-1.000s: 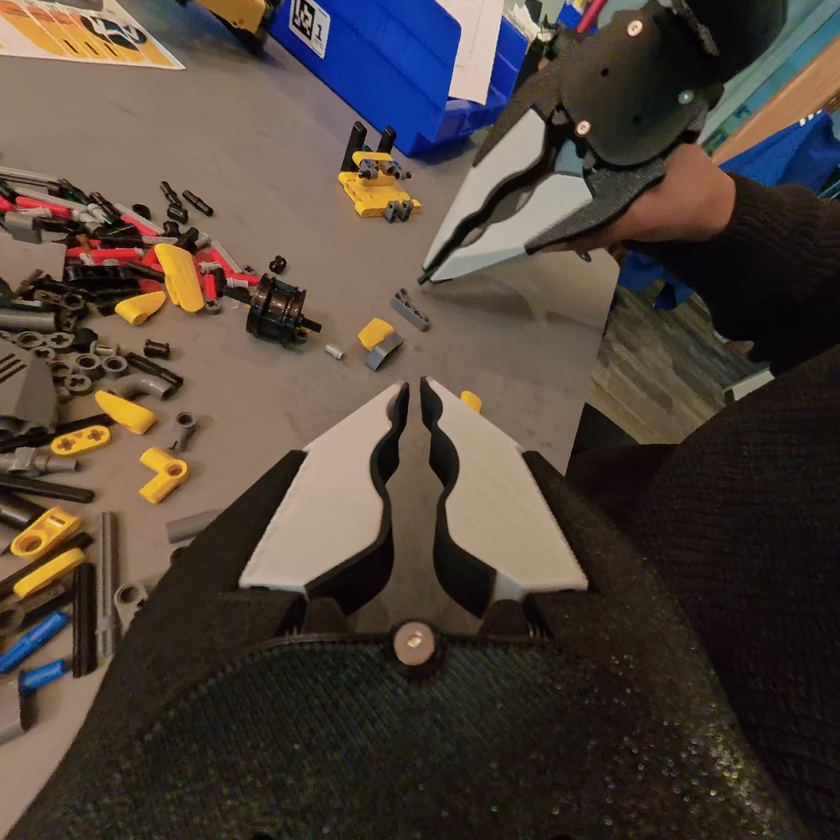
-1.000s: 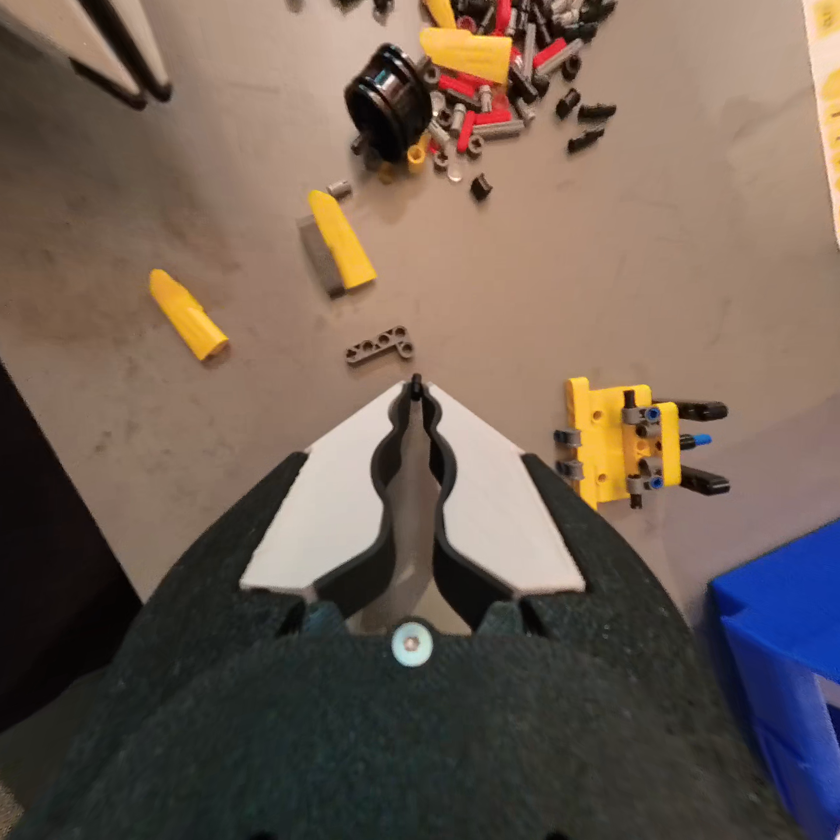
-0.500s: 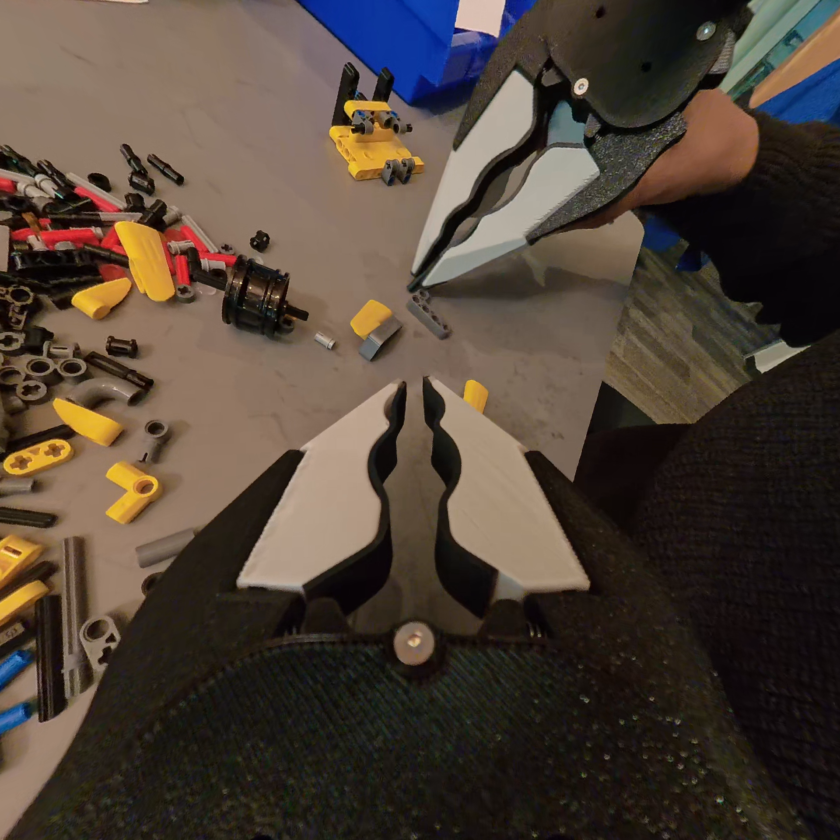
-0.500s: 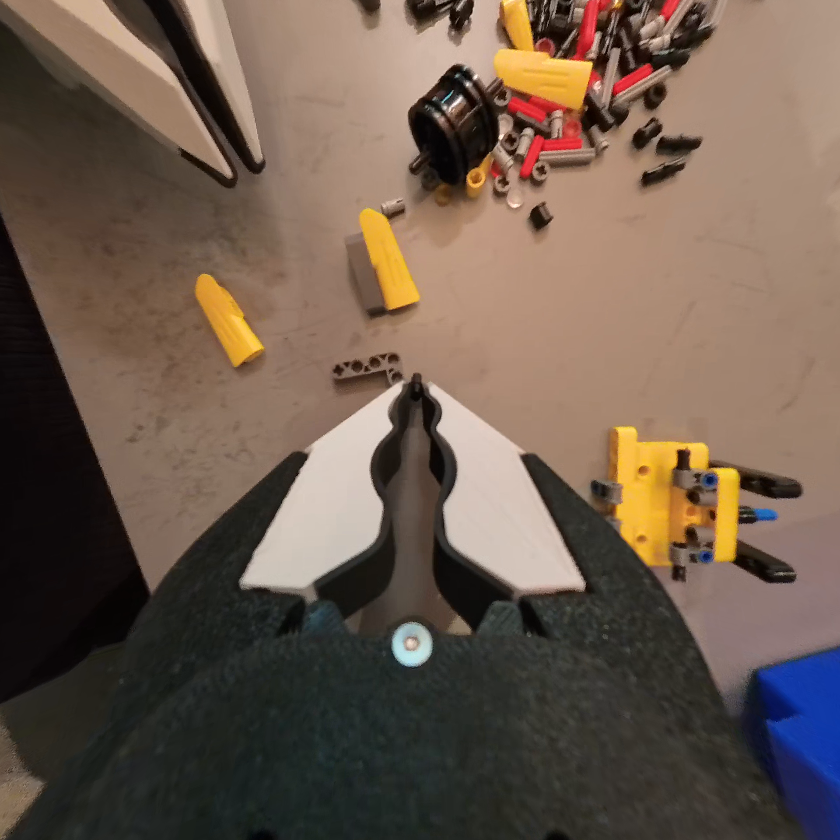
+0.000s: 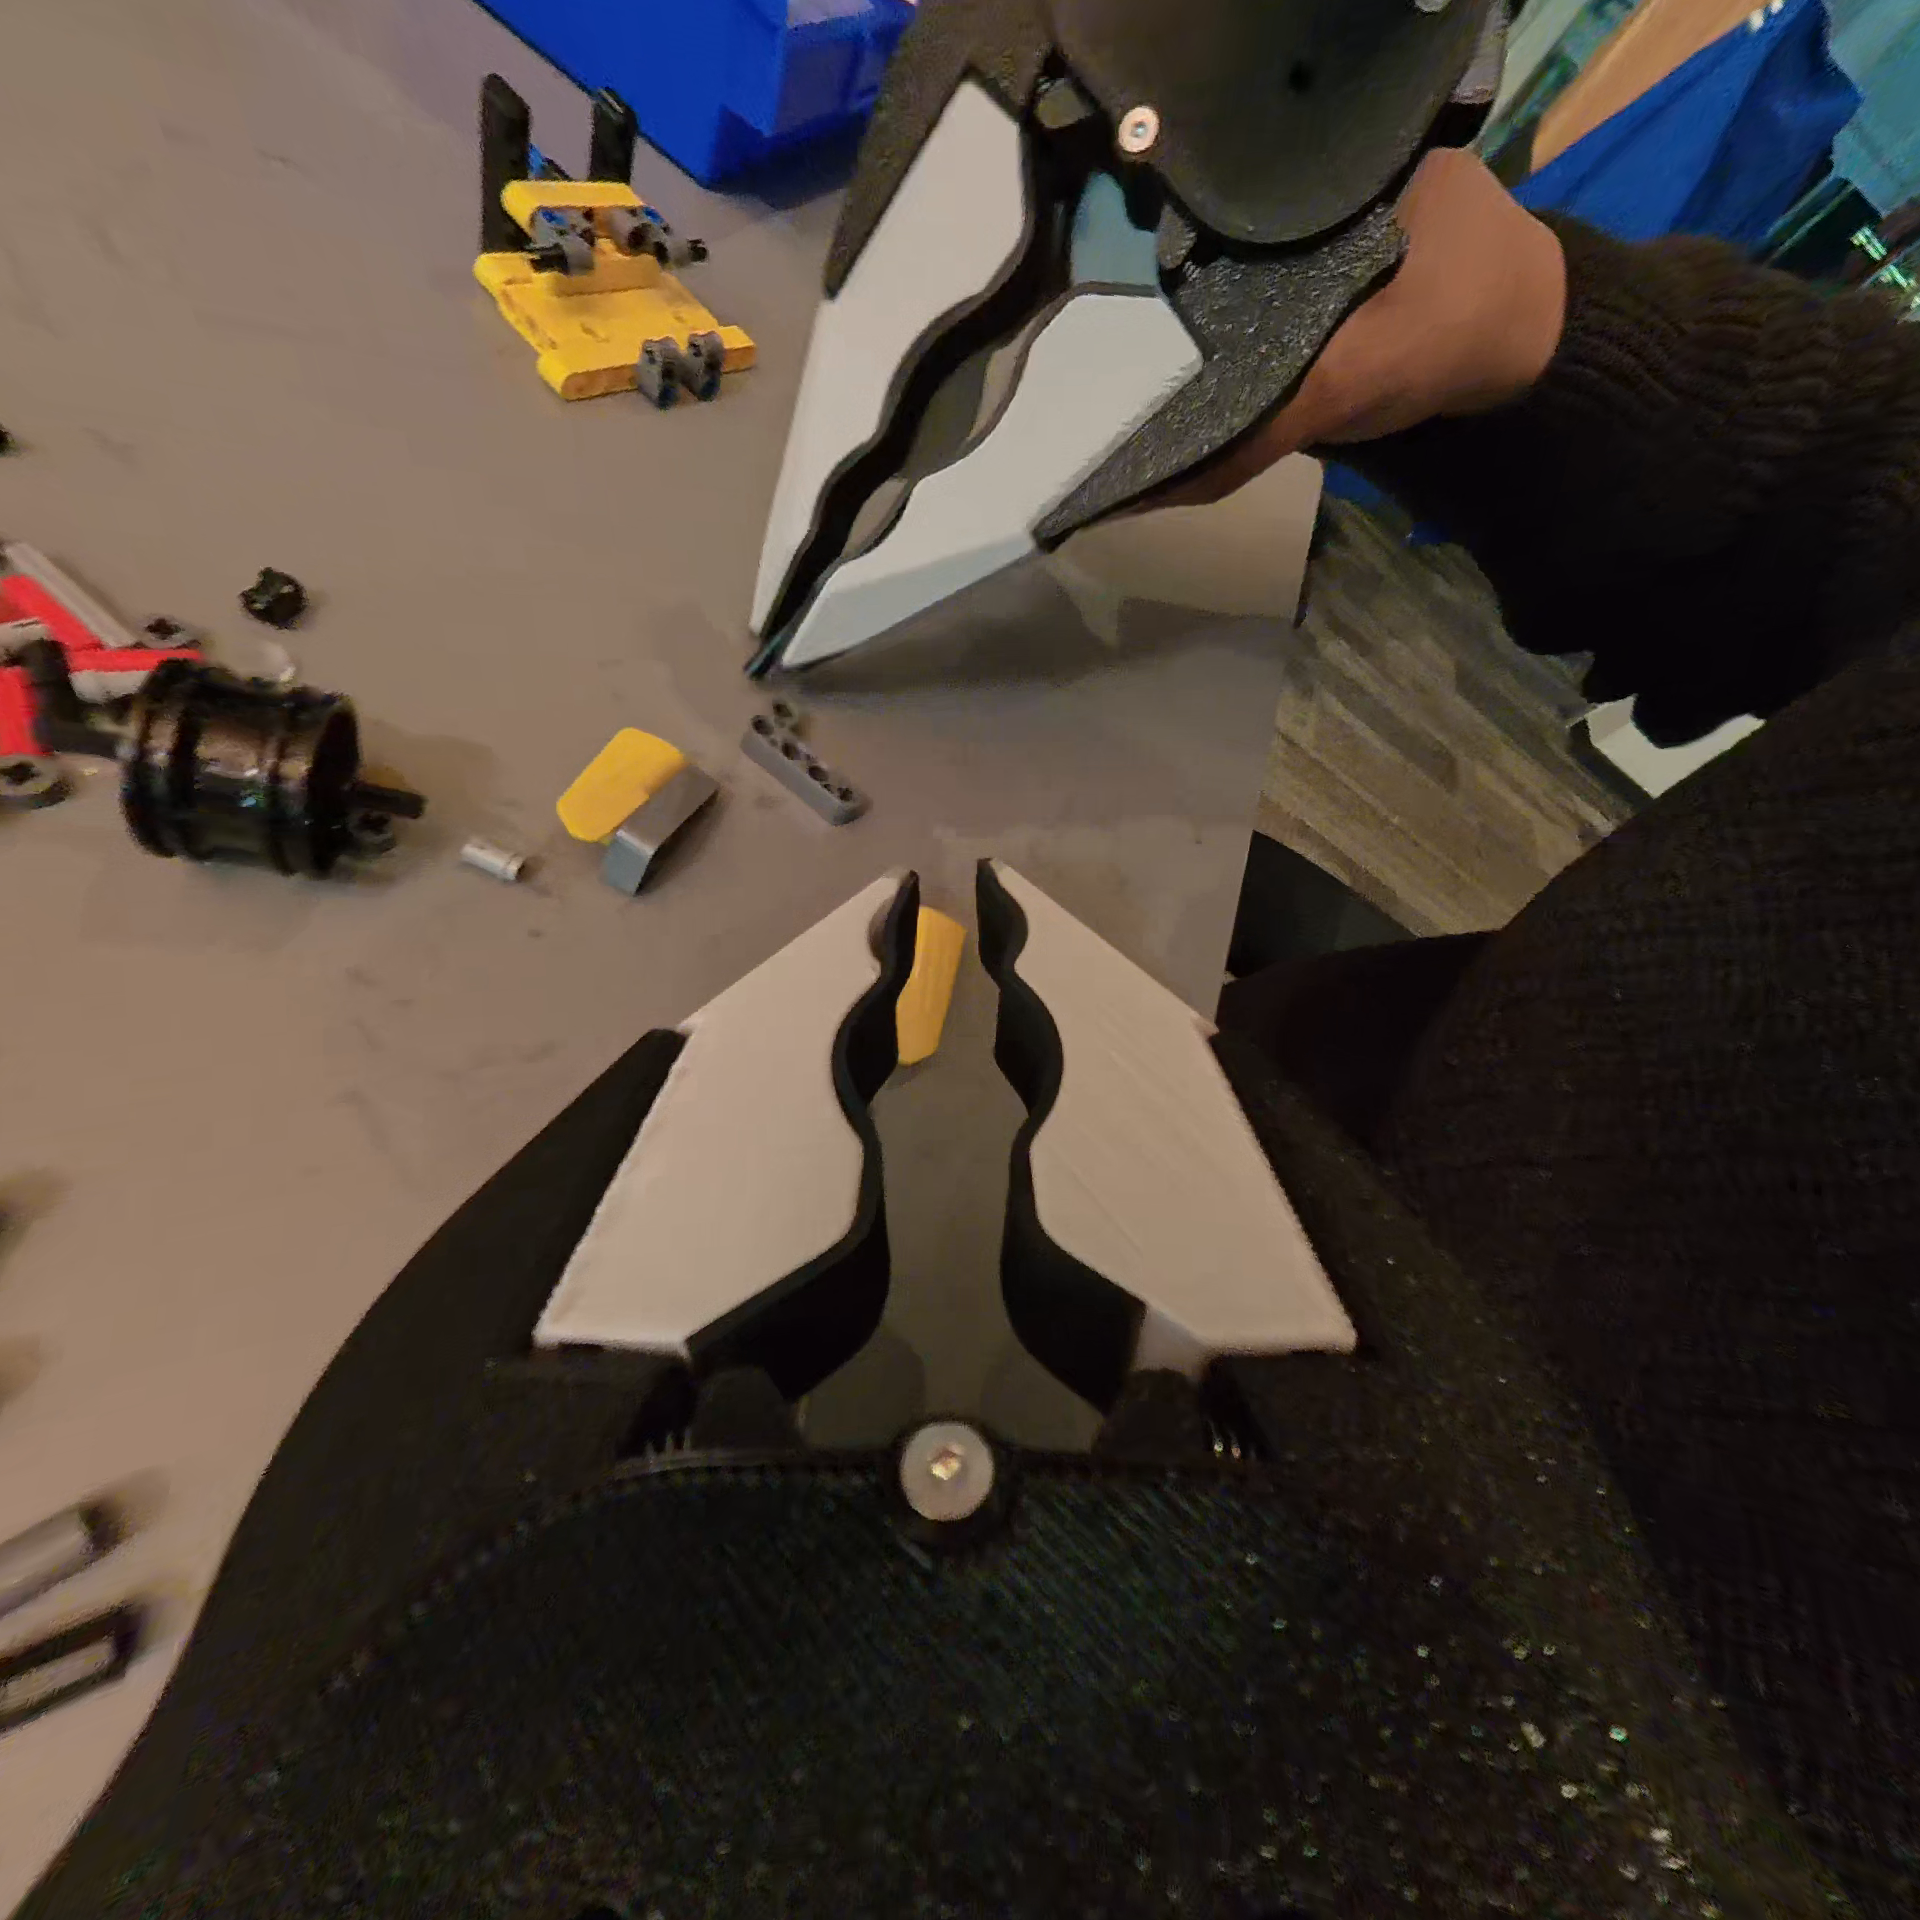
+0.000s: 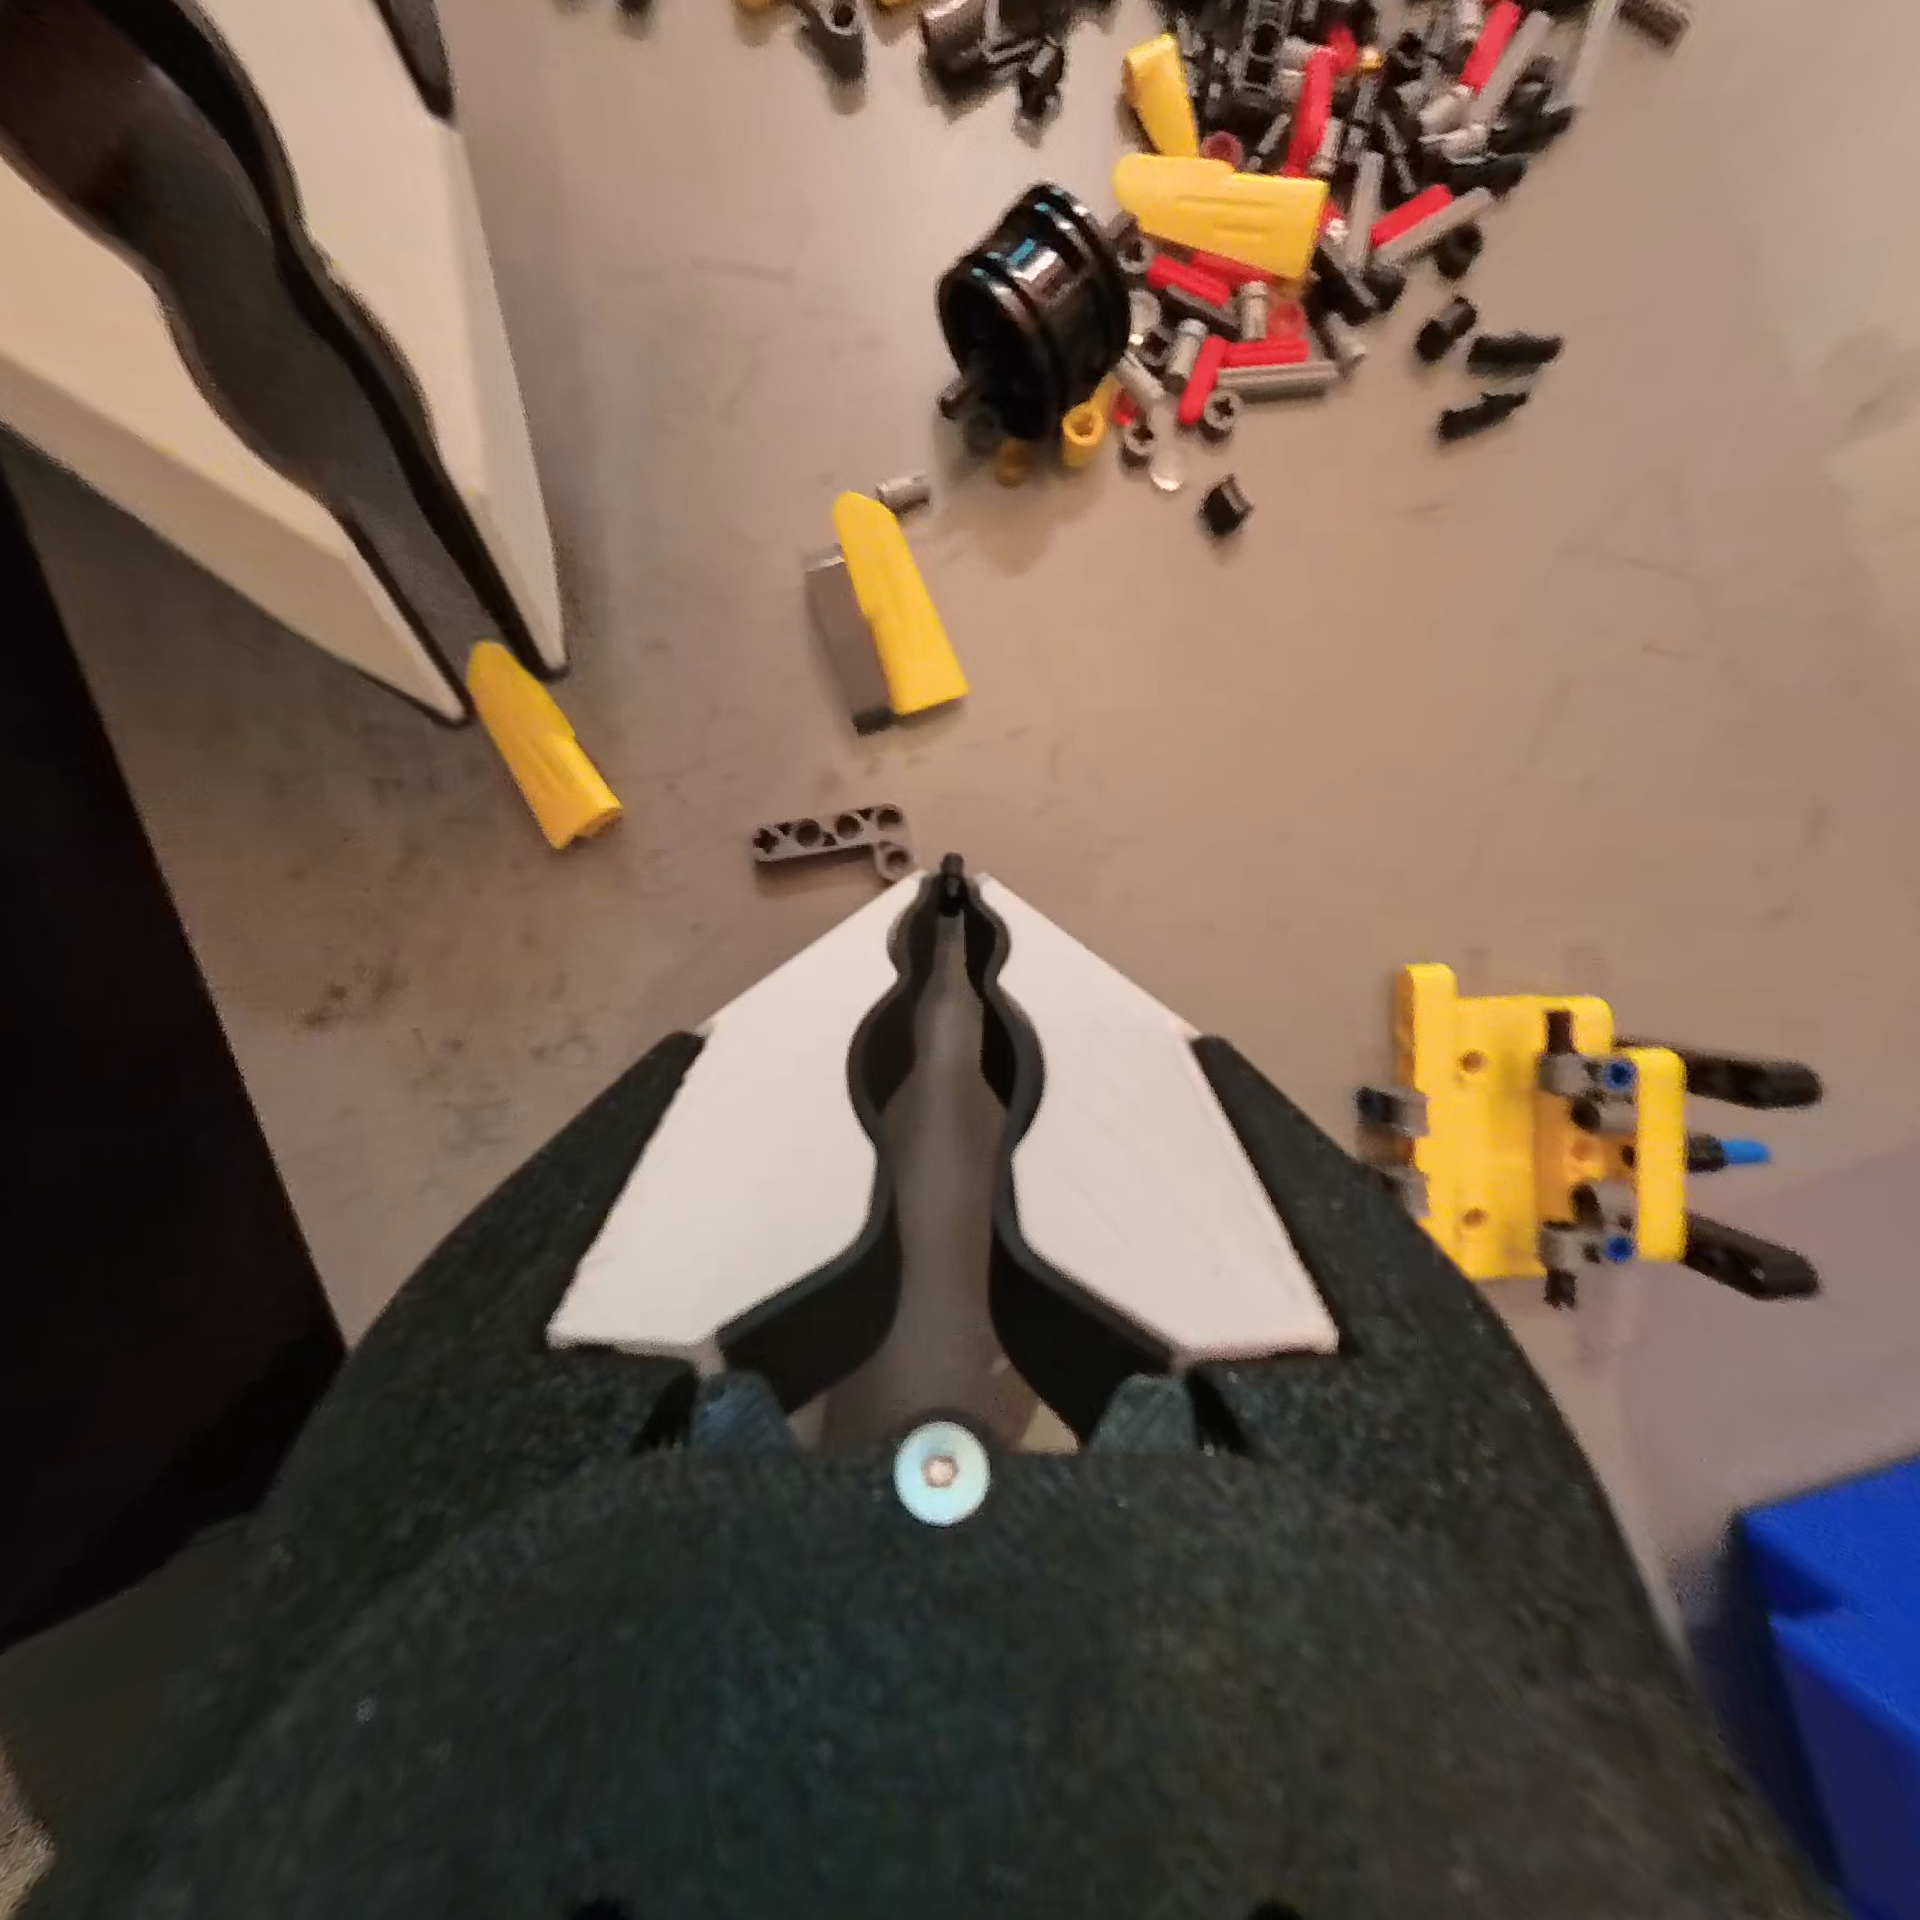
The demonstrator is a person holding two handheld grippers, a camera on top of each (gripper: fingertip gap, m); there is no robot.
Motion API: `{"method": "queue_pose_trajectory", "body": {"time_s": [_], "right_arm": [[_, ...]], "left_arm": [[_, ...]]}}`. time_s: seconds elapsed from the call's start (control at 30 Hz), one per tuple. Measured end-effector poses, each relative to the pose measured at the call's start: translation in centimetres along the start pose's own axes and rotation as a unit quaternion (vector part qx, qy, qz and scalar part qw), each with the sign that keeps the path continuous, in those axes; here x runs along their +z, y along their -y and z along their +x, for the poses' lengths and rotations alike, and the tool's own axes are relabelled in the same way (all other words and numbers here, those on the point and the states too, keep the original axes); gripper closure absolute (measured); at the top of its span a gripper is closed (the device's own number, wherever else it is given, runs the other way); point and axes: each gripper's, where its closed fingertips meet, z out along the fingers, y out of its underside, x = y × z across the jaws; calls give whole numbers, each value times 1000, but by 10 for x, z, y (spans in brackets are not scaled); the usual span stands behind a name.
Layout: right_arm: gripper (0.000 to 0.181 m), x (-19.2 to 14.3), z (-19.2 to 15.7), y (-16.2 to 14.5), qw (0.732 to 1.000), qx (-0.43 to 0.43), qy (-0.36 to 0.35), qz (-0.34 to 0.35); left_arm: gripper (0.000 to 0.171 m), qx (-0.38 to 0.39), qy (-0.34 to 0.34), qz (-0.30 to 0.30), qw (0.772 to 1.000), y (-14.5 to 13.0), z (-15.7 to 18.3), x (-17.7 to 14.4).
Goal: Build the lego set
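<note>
Your left tongs (image 5: 943, 891) hang slightly parted around the small tapered yellow plastic piece (image 5: 928, 981) on the grey counter (image 5: 312, 520), not yet gripping it, while your right tongs (image 6: 949, 883) pinch a tiny black pin (image 6: 949, 878) beside the grey L-shaped holed beam (image 6: 836, 837).

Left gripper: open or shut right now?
Open. The left gripper shows a clear gap between its fingers, with a yellow piece lying on the table visible in that gap, not clamped.
</note>
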Motion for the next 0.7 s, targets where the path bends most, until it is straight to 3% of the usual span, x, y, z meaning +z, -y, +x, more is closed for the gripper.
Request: {"method": "queue_pose_trajectory", "body": {"time_s": [0.17,0.33,0.6,0.7], "right_arm": [[177,3,-13,-1,999,-19,28,-14],[177,1,-34,-6,997,11,73,-12],[177,-12,-35,-14,997,36,66,-5],[177,-20,-49,-9,994,56,96,15]], "left_arm": [[163,19,-10,-28,999,0,8,18],[164,45,32,-67,996,-7,-3,28],[164,39,46,-64,996,-4,-12,25],[165,30,50,-56,997,-1,-16,22]]}}
